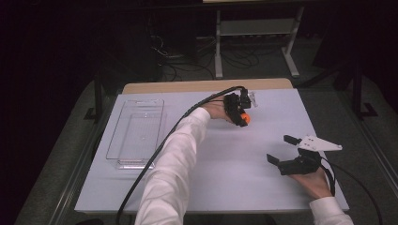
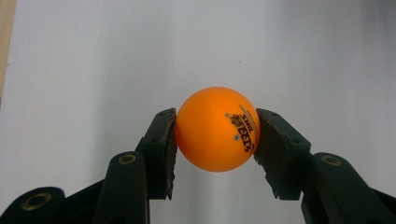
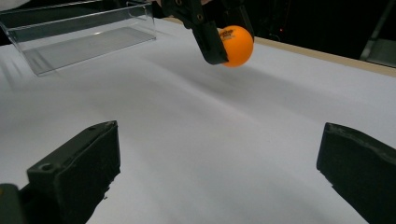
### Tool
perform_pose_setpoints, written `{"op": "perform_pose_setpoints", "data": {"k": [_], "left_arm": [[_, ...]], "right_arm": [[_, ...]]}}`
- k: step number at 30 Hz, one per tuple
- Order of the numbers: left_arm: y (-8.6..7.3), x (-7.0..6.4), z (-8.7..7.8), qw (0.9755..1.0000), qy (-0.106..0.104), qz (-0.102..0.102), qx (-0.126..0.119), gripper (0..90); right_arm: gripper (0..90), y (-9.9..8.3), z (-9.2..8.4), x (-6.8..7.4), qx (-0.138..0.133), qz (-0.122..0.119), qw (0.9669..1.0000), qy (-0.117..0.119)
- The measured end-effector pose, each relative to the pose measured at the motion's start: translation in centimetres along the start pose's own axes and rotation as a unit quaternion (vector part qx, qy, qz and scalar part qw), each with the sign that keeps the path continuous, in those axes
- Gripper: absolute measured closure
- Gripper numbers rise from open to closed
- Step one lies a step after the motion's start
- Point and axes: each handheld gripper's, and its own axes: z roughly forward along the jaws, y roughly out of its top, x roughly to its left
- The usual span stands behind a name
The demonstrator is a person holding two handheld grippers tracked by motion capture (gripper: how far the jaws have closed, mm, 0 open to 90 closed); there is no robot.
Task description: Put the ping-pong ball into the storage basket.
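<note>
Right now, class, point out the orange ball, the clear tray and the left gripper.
orange ball (image 2: 216, 129), left gripper view, middle of its front.
clear tray (image 1: 136, 133), high view, its bare floor.
left gripper (image 2: 216, 140), left gripper view, midway between its fingertips.

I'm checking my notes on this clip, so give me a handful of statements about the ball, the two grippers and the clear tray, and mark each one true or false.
1. The left gripper is shut on the orange ball. True.
2. The orange ball rests on the white table. False: in the right gripper view it hangs above the surface, between the left gripper's jaws.
3. The right gripper has its jaws spread with nothing between them. True.
4. The clear tray holds a second ball. False: nothing is visible inside it.
5. The clear tray lies beside the right gripper. False: in the high view it lies at the table's left side, the right gripper at the right.
</note>
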Motion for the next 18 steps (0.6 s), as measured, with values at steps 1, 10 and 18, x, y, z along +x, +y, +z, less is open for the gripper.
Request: {"op": "perform_pose_setpoints", "data": {"k": [1, 10, 18], "left_arm": [[0.0, -0.1, -0.2, 1.0, 0.001, -0.001, 0.001, 51.0], [-0.1, -0.6, -2.7, 0.9999, 0.01, 0.0, -0.001, 51.0], [-0.1, -1.3, -4.4, 0.9999, 0.015, 0.007, 0.003, 51.0]], "right_arm": [[0.0, 0.0, 0.0, 0.0, 0.0, 0.0, 1.0, 0.0], [0.0, 0.0, 0.0, 0.1, 0.003, 0.001, 1.0, 0.001], [0.0, 0.0, 0.0, 0.0, 0.001, -0.001, 1.0, 0.0]]}}
